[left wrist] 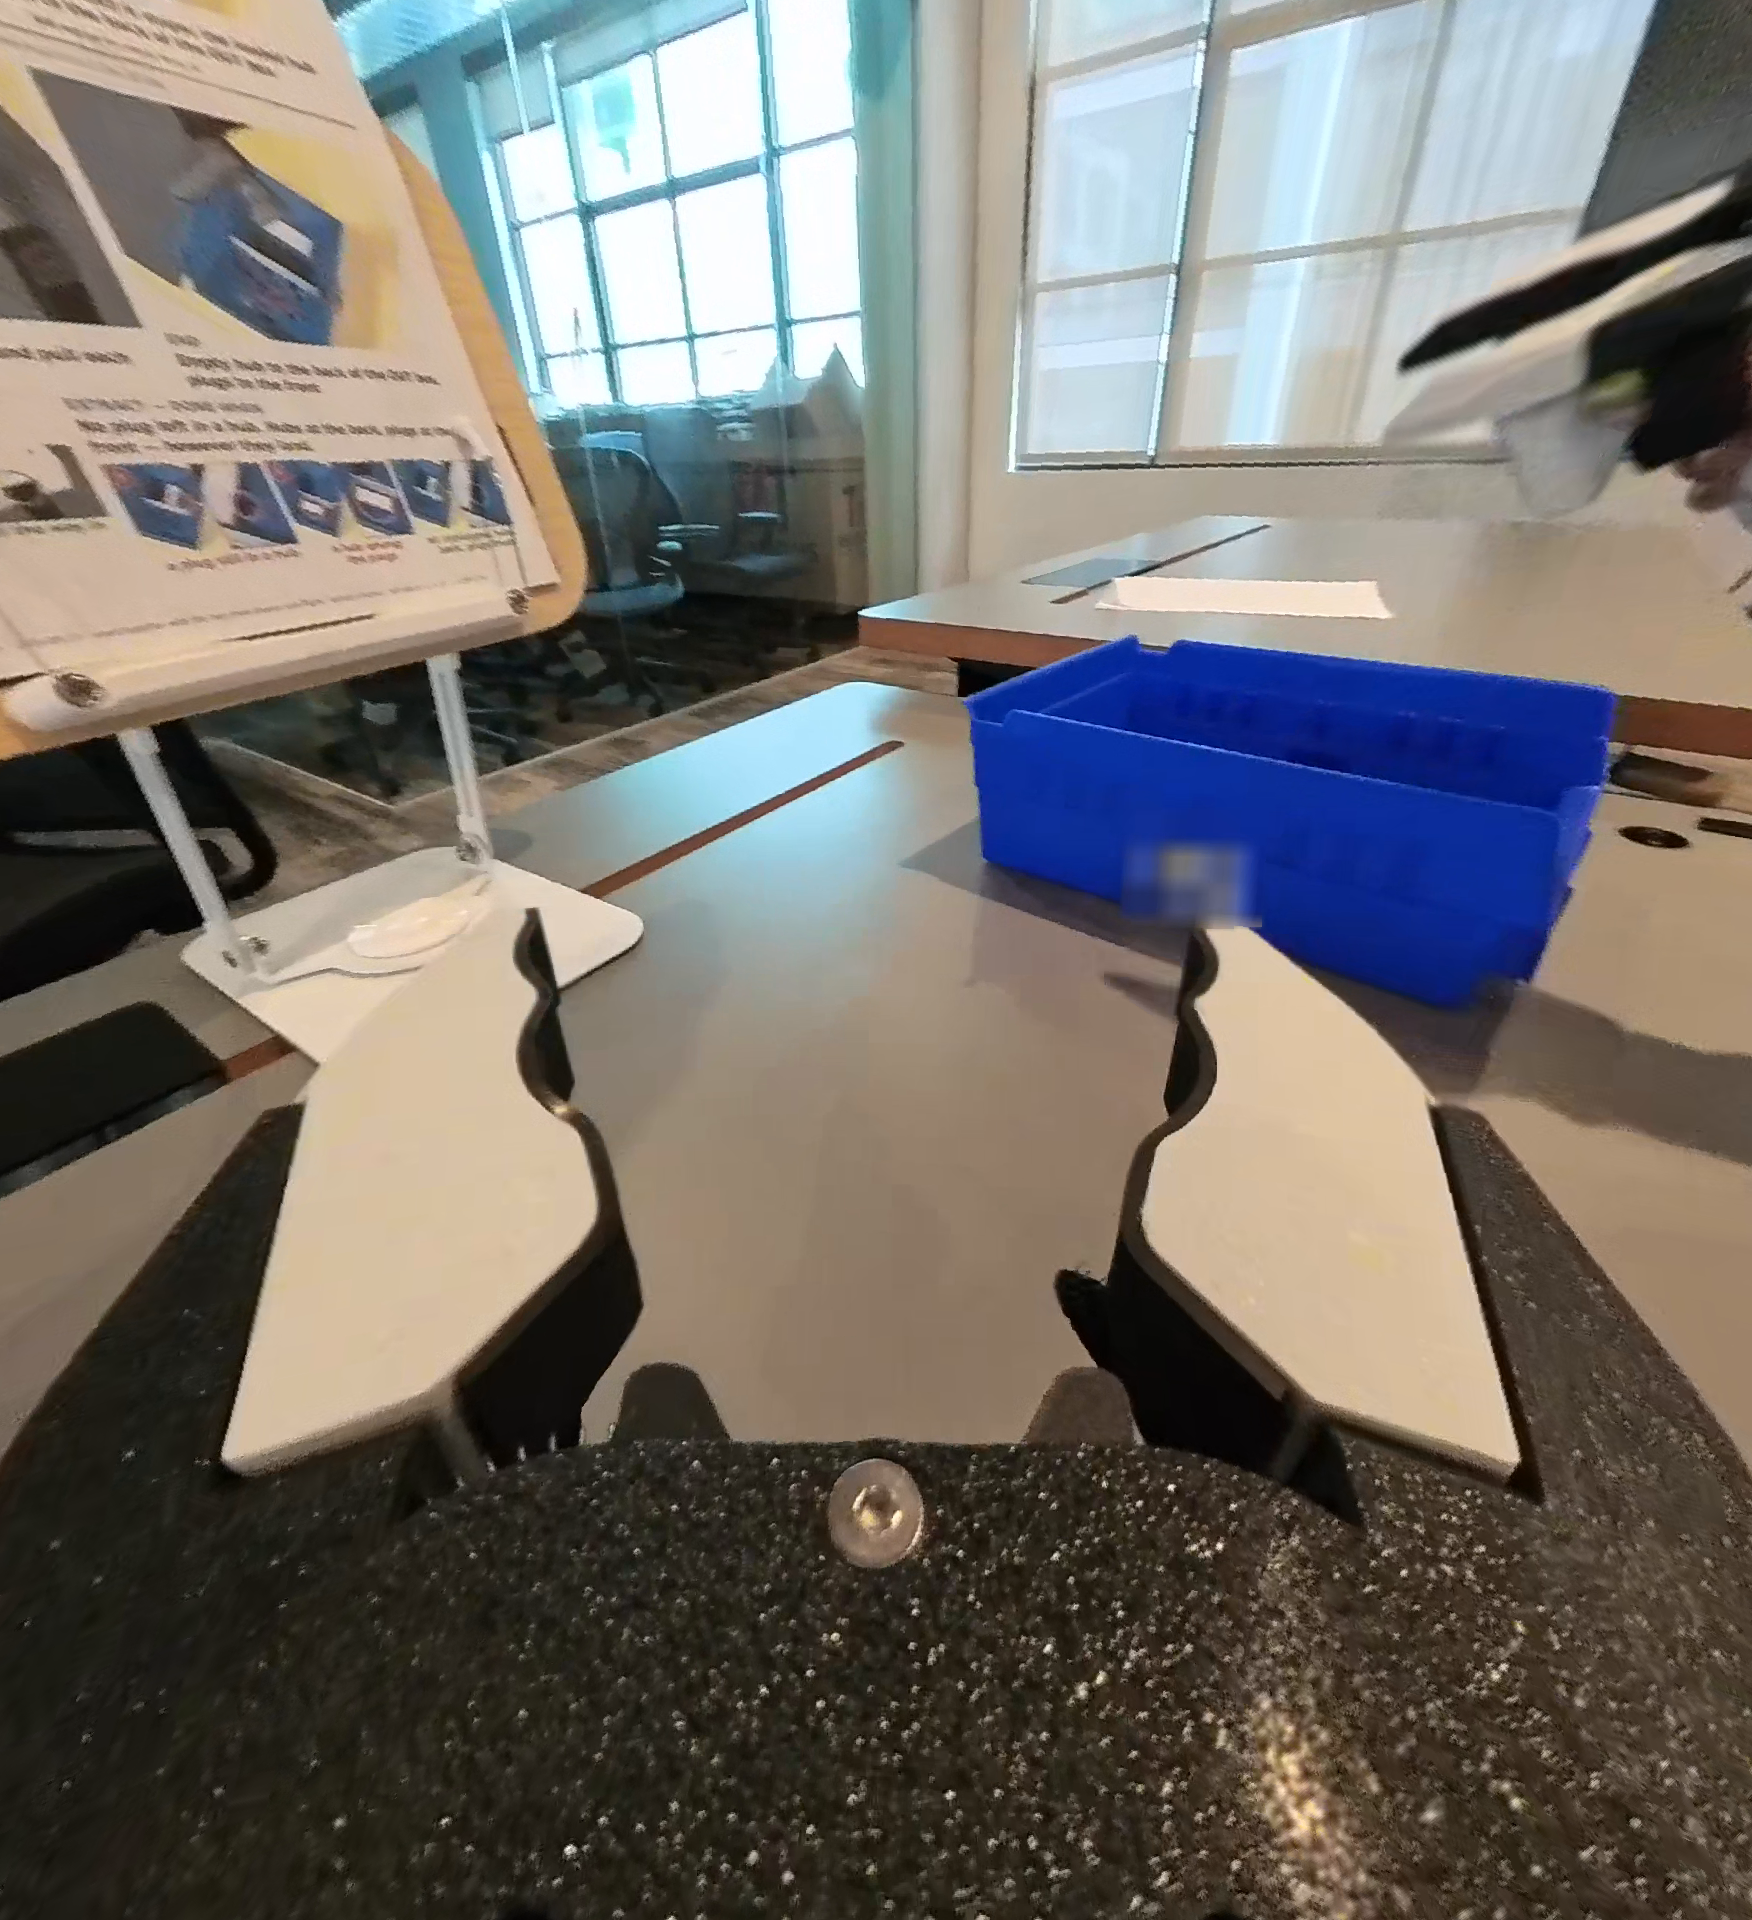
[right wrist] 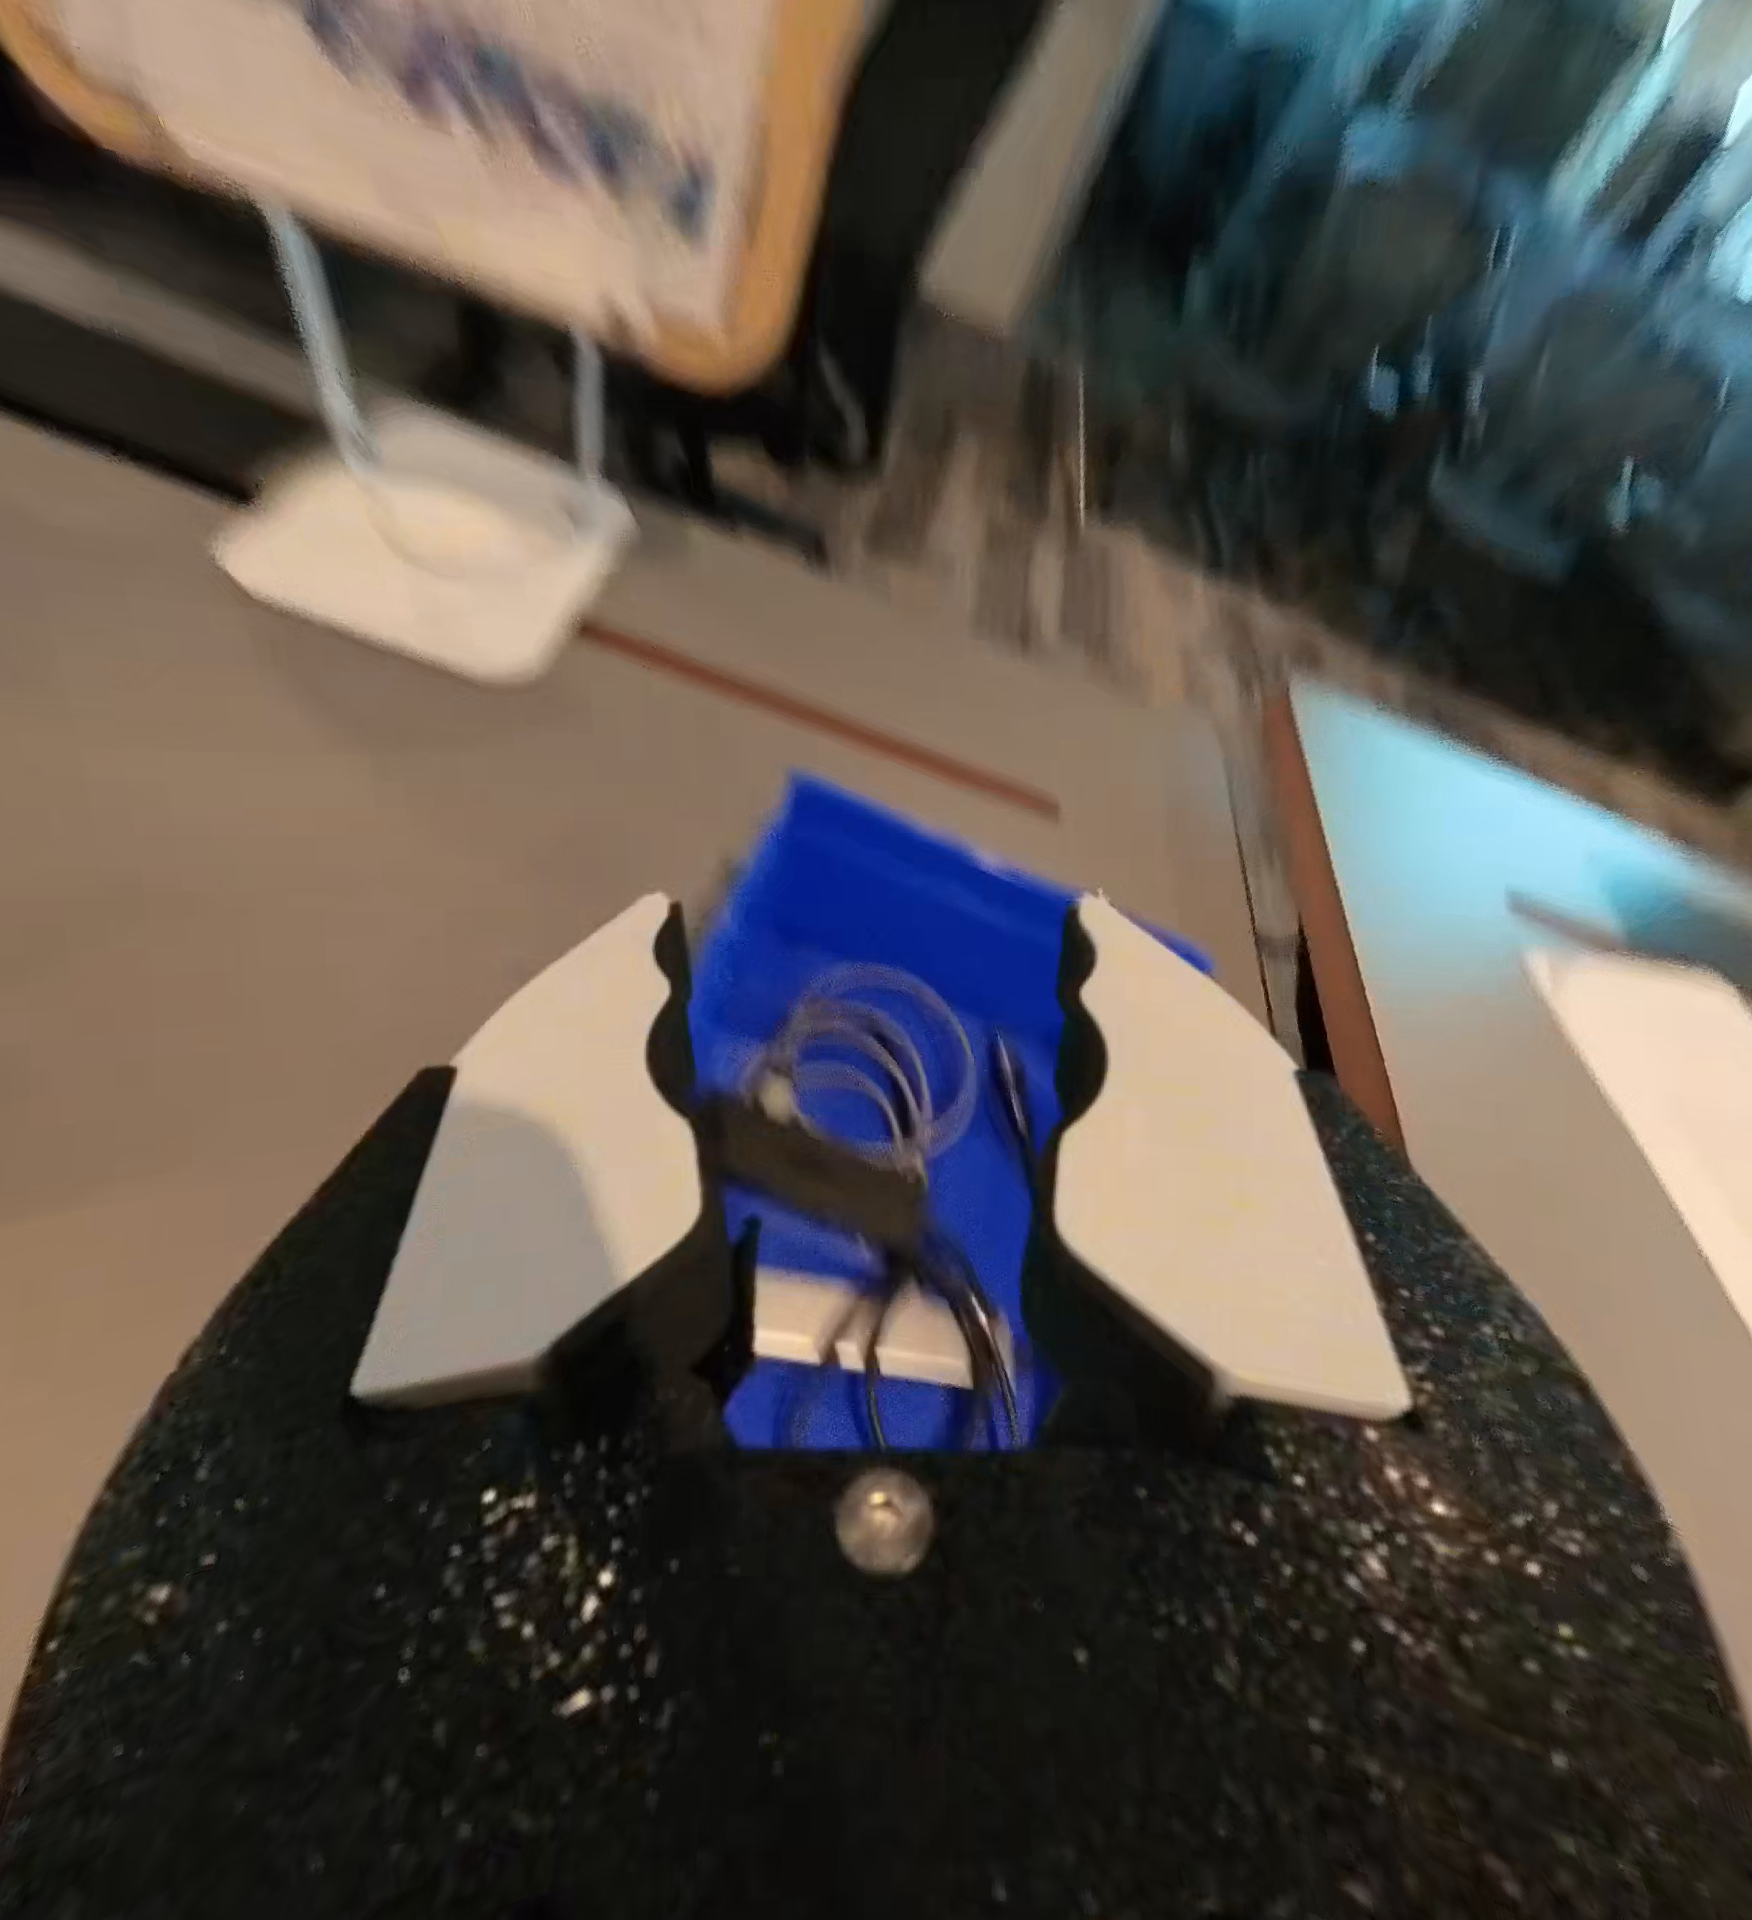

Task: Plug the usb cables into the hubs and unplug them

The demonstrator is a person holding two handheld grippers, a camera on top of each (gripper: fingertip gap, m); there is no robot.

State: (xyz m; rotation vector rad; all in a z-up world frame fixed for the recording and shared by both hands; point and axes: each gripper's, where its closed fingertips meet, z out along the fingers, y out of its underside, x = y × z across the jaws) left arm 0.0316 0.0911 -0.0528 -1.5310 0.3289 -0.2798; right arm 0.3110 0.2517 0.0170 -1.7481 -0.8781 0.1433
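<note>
The left gripper [left wrist: 867, 940], flat white fingers on a gritty black body, gapes empty over the smooth grey table [left wrist: 820, 1091]. The right gripper [right wrist: 877, 914] is spread above the blue plastic bin [right wrist: 851, 894], which holds a black hub [right wrist: 815, 1164] and coiled cable [right wrist: 882, 1049].

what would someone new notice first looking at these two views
The bright blue bin on the grey table stands out, just ahead and to the right of the open left gripper. In the right wrist view, the open right gripper hangs above the bin, where a coiled cable and a dark hub lie, blurred. A tilted instruction board on a white stand rises at the table's left.
</note>
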